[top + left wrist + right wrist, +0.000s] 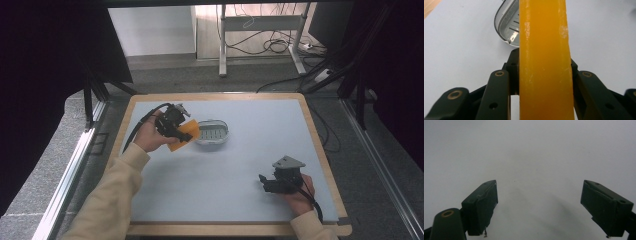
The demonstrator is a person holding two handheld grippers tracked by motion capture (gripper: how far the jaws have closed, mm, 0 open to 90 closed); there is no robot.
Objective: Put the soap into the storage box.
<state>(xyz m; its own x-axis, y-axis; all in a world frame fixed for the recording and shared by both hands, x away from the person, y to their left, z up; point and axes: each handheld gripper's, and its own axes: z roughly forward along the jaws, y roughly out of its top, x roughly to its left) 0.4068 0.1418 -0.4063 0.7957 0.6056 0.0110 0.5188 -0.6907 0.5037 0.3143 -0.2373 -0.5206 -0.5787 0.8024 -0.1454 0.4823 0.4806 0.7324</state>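
The left gripper (176,129) pinches the orange soap (184,135) just beside the soap dish (214,141); the soap still needs to go in; the right gripper (274,184) rests spread wide, holding nothing

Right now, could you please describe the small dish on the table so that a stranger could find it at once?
Start from the wooden-edged table with its pale blue-grey top. On its far left part lies an oval grey soap dish with a slotted floor. It sits just beside the orange bar clamped in the left gripper, and it is the one hollow, grey thing lying on the top.
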